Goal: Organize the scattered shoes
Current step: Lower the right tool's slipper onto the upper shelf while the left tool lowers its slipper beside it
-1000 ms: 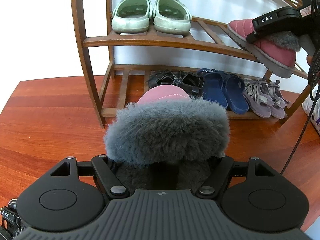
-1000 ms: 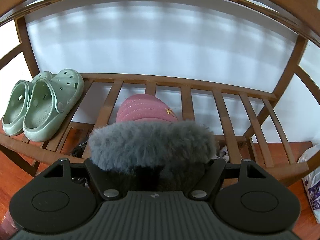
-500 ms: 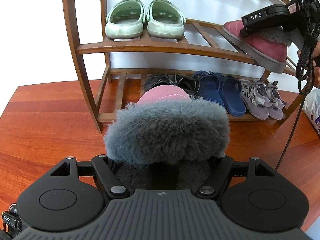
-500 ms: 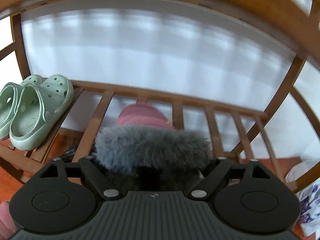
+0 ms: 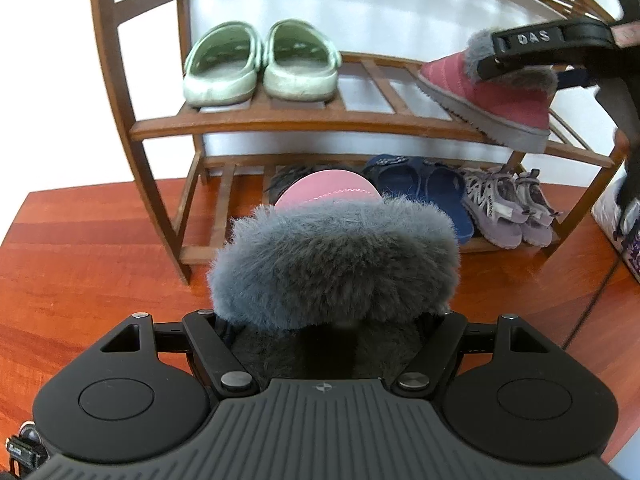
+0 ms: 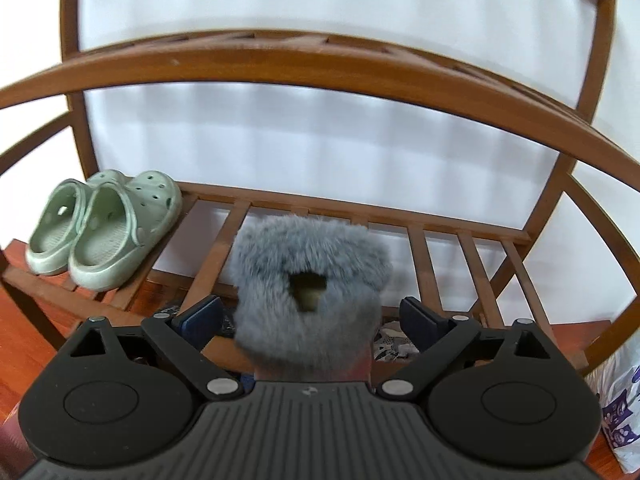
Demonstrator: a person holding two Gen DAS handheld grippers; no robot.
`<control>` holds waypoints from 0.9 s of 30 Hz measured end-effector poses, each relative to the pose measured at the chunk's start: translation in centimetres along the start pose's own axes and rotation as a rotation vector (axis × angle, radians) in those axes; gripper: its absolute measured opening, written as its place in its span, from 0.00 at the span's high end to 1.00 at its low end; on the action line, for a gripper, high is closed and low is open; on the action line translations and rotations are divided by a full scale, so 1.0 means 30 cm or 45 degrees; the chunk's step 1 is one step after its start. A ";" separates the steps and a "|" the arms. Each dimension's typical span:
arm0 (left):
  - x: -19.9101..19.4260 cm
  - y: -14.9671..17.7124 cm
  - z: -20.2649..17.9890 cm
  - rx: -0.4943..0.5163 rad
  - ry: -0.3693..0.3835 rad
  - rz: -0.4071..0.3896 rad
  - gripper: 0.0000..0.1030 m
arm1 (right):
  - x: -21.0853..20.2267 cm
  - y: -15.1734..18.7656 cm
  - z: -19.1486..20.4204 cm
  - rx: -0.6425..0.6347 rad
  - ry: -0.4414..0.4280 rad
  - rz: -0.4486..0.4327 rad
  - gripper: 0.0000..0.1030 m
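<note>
Here, right gripper (image 6: 312,312) spread wide, furry slipper (image 6: 310,276) loose between (on shelf (image 6: 424,236)), left gripper (image 5: 332,320) pinching its mate (image 5: 332,260).

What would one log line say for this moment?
left tool: shut on pink boot | right tool: open, second boot resting on middle shelf | clogs: same shelf, left end

Left claw (image 5: 332,320) clamped low and level; right claw (image 6: 310,312) spread wide, raised.
</note>
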State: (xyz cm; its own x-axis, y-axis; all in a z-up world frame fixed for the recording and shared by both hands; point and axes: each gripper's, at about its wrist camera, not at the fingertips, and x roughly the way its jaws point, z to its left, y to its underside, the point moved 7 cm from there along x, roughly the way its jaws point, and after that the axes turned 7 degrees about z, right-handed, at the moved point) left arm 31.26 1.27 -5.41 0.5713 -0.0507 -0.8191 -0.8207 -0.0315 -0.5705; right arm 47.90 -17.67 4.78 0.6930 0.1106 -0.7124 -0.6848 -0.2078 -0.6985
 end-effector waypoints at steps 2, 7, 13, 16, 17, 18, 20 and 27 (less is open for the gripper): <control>-0.004 -0.023 -0.017 0.007 0.001 -0.007 0.27 | -0.035 0.026 -0.010 0.006 -0.019 -0.011 0.05; -0.010 -0.079 -0.057 0.032 -0.013 -0.036 0.27 | -0.119 0.096 -0.041 0.032 -0.063 -0.037 0.04; -0.001 -0.163 -0.111 0.052 -0.007 -0.045 0.27 | -0.179 0.192 -0.099 0.081 -0.090 -0.032 0.03; 0.014 -0.229 -0.144 0.056 -0.009 -0.032 0.27 | -0.196 0.239 -0.133 0.105 -0.090 -0.024 0.03; 0.017 -0.241 -0.148 0.056 -0.007 -0.028 0.27 | -0.202 0.259 -0.151 0.118 -0.090 -0.019 0.03; 0.020 -0.254 -0.154 0.056 -0.004 -0.025 0.27 | -0.206 0.273 -0.164 0.129 -0.089 -0.015 0.03; 0.032 -0.305 -0.176 0.057 0.008 -0.015 0.27 | -0.217 0.308 -0.196 0.158 -0.091 -0.015 0.03; 0.079 -0.427 -0.221 0.082 -0.004 -0.002 0.27 | -0.233 0.409 -0.293 0.229 -0.087 -0.003 0.03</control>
State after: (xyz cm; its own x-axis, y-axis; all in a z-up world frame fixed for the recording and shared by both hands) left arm 43.12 -5.08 0.36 0.5728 -0.0472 -0.8184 -0.8179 0.0327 -0.5744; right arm 36.64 -29.52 1.80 0.6822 0.1780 -0.7092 -0.7165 -0.0306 -0.6969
